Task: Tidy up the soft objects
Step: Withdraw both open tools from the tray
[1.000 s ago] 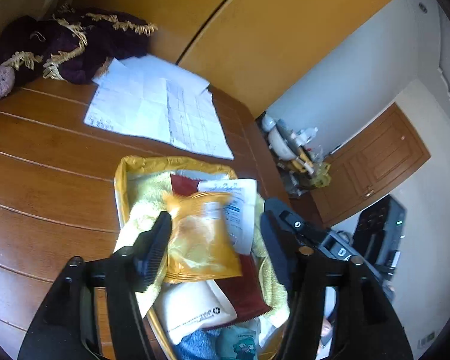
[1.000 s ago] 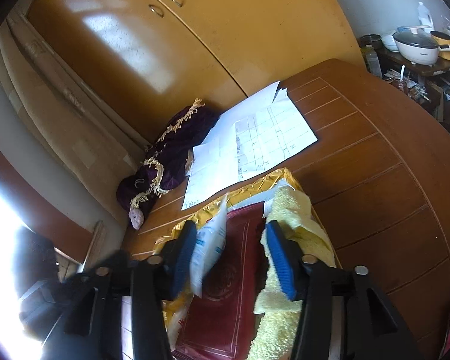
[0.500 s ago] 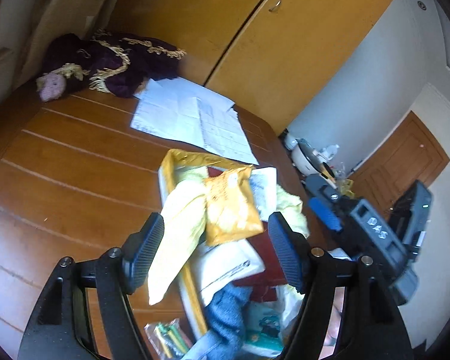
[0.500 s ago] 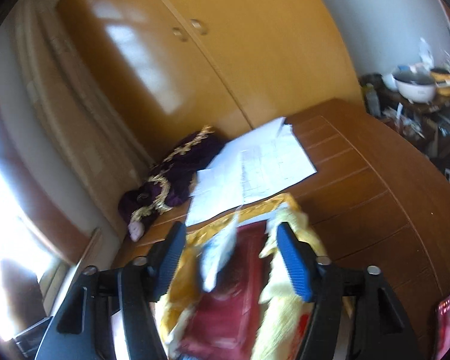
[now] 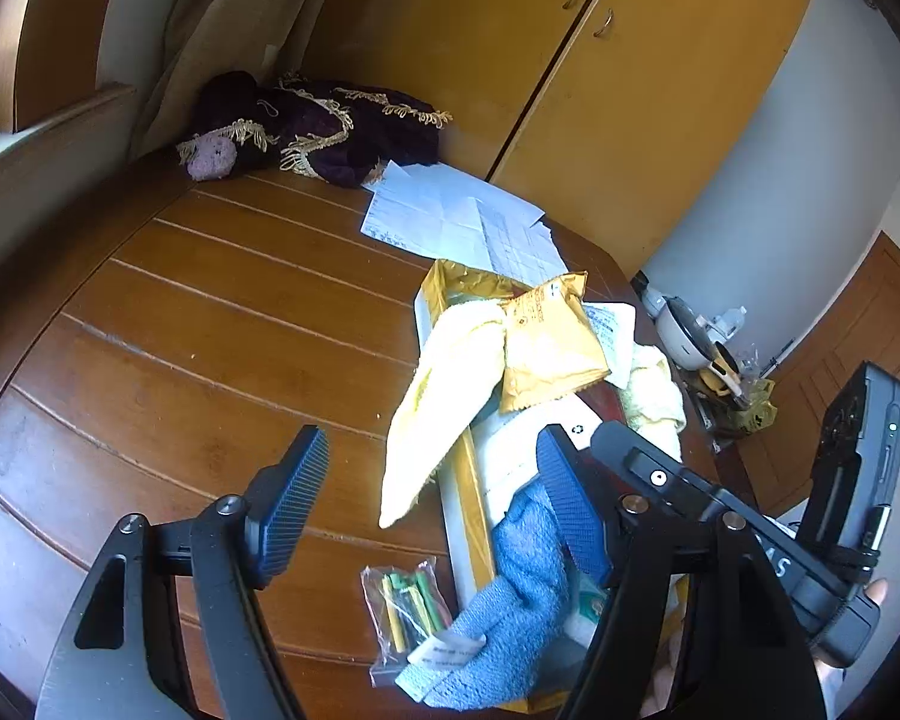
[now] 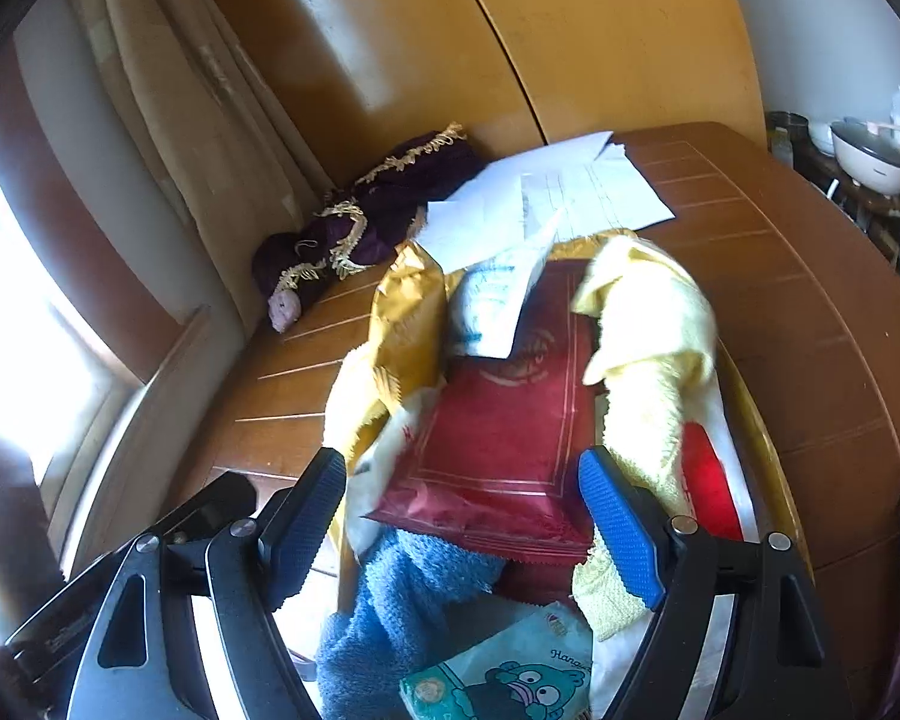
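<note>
Both grippers hang open above a full tray on the wooden table (image 5: 222,324).

The left gripper (image 5: 432,498) has its jaws spread wide and holds nothing; the right gripper (image 6: 462,516) is also spread and empty. The soft things lie heaped in the gold tray (image 5: 450,285) — a yellow towel (image 5: 444,384) hangs over its left edge onto the table, an orange packet (image 5: 549,342) lies on top, a red packet (image 6: 504,432) sits in the middle, and a blue towel (image 5: 522,588) spills over the near end. A small clear bag (image 5: 405,600) (with coloured sticks inside) lies on the table just beside the tray. Far behind — white papers (image 5: 450,216) and a purple cloth (image 5: 324,126).
</note>
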Action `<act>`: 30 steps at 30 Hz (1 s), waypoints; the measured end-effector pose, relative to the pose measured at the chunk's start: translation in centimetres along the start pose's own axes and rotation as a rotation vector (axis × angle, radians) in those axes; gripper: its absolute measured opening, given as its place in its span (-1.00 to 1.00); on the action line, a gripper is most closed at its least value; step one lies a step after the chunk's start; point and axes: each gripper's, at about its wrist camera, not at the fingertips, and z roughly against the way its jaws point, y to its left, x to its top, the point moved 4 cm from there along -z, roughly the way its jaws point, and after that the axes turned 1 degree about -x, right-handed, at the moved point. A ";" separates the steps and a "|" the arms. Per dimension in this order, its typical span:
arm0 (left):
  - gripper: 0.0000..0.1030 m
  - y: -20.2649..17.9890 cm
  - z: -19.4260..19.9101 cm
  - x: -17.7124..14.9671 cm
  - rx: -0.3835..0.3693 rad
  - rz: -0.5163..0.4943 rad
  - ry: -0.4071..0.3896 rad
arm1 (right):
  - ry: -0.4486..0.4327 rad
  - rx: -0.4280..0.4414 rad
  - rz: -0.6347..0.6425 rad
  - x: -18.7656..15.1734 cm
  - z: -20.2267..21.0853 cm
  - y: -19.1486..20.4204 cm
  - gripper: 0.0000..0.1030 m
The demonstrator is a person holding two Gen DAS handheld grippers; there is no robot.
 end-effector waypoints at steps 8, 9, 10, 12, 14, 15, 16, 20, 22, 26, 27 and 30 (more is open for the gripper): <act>0.38 -0.4 1.4 -1.3 0.002 -0.005 -0.019 | 0.036 0.034 -0.059 -1.1 -0.8 -1.6 0.82; 0.38 -0.4 1.6 -1.4 -0.002 -0.004 -0.018 | 0.034 0.028 -0.046 -1.4 -0.9 -1.4 0.83; 0.38 -0.4 1.7 -1.5 -0.001 -0.004 -0.018 | 0.032 0.023 -0.042 -1.4 -1.0 -1.3 0.84; 0.38 -0.3 1.8 -1.6 0.006 -0.005 -0.018 | 0.043 0.015 -0.044 -1.4 -1.0 -1.2 0.84; 0.38 -0.4 1.9 -1.7 0.004 -0.001 -0.016 | 0.043 0.026 -0.069 -1.4 -0.7 -1.4 0.84; 0.38 -0.4 1.9 -1.8 0.006 -0.003 -0.013 | 0.045 0.032 -0.075 -1.5 -0.6 -1.5 0.84; 0.38 -0.5 1.9 -1.9 0.008 -0.006 -0.012 | 0.051 0.031 -0.076 -1.5 -0.4 -1.5 0.83; 0.38 -0.8 1.4 -2.0 0.016 -0.017 -0.001 | 0.010 0.076 -0.110 -1.5 1.4 -1.6 0.83; 0.38 -1.0 1.2 -2.1 0.040 -0.026 -0.007 | -0.020 0.065 -0.092 -1.4 2.4 -1.4 0.83; 0.39 -1.4 1.3 -2.4 0.084 -0.045 -0.034 | -0.055 0.048 -0.077 -1.3 3.9 -1.0 0.83; 0.39 -1.5 1.4 -2.4 0.093 -0.043 -0.036 | -0.052 0.050 -0.075 -1.3 4.1 -0.9 0.83; 0.39 -1.9 1.5 -2.6 0.110 -0.068 -0.029 | -0.045 0.045 -0.063 -1.5 4.3 -0.6 0.83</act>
